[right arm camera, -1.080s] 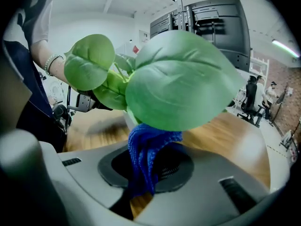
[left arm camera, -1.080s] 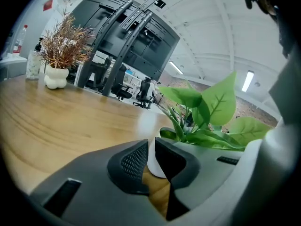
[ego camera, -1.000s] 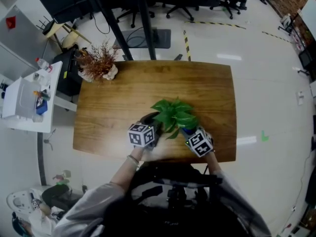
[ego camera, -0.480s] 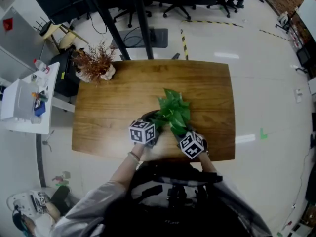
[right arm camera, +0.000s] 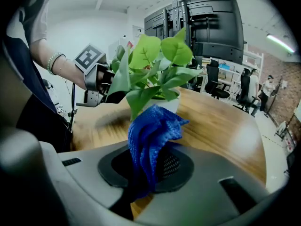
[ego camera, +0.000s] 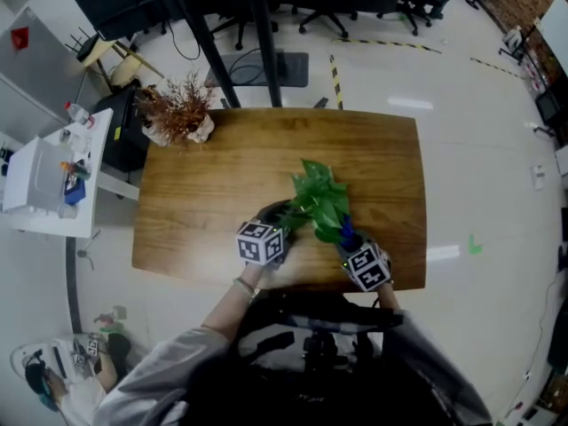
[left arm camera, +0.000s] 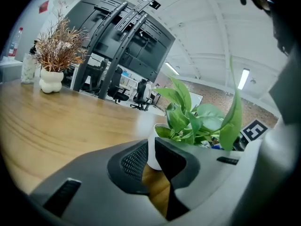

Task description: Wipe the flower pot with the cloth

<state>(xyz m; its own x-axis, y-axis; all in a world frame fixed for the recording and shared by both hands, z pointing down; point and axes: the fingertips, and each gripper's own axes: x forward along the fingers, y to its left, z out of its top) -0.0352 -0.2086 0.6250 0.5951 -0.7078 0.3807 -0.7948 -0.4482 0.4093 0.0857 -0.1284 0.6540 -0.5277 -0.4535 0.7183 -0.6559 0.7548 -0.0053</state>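
- Reaching fwd from the body, both arms end close together at the near edge of the table [ego camera: 222, 176]. L gripper [left arm camera: 151, 147] and R gripper [right arm camera: 149, 163] angle inward w/ the plant between them.
- L gripper: jaws nearly together, only a slit left, nothing clamped in it. The white pot [left arm camera: 152, 150] sits right at its tips, its edge showing thru the slit. Can't tell if the tips touch it.
- R gripper: jaws pinched on the blue cloth [right arm camera: 151, 133], which bunches up & sticks out ahead of the pads. Pot is just beyond the cloth, under the leaves [right arm camera: 155, 65]. Cloth-to-pot contact unclear.
- Head view only: L cube [ego camera: 259, 242] & R cube [ego camera: 366, 265] sit side by side. The leaves ahead of them hide the pot.
- L gripper view only: dried-twig vase [left arm camera: 51, 79] stands well off to its left on the tabletop. R cube peeks out to the right of the leaves.
- R gripper view only: L wrist [right arm camera: 70, 73] w/ bead bracelet [right arm camera: 55, 62], across the plant to its left.
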